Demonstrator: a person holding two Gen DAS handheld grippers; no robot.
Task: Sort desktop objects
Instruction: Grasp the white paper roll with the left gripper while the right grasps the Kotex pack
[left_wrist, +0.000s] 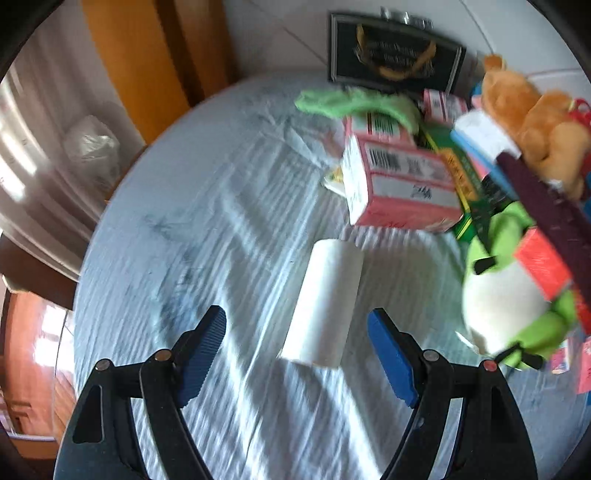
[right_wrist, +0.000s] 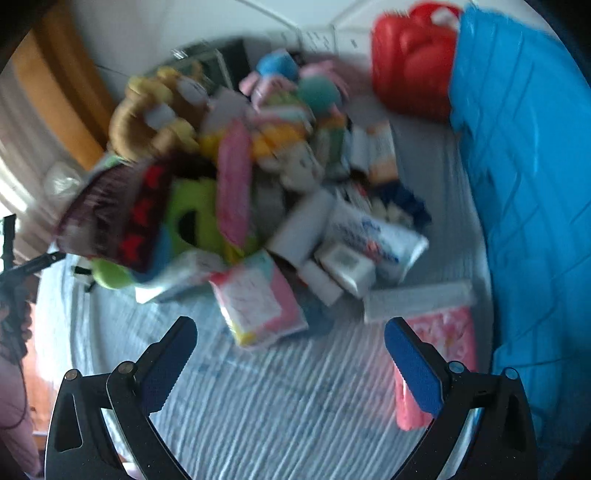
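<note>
In the left wrist view my left gripper (left_wrist: 297, 350) is open over the round table (left_wrist: 192, 229). A white paper roll (left_wrist: 323, 302) lies on its side between and just beyond the fingertips, not held. Behind it is a heap: a pink box (left_wrist: 402, 188), a green frog plush (left_wrist: 509, 295), a brown bear plush (left_wrist: 532, 114). In the blurred right wrist view my right gripper (right_wrist: 291, 354) is open and empty. A pink-and-white packet (right_wrist: 258, 302) lies just ahead of it at the front of the heap.
A blue bin (right_wrist: 517, 166) stands at the right, a red container (right_wrist: 410, 62) behind it. A pink pack (right_wrist: 439, 354) lies by the right finger. A dark framed plaque (left_wrist: 395, 55) leans on the wall. A green cloth (left_wrist: 354, 103) lies at the back.
</note>
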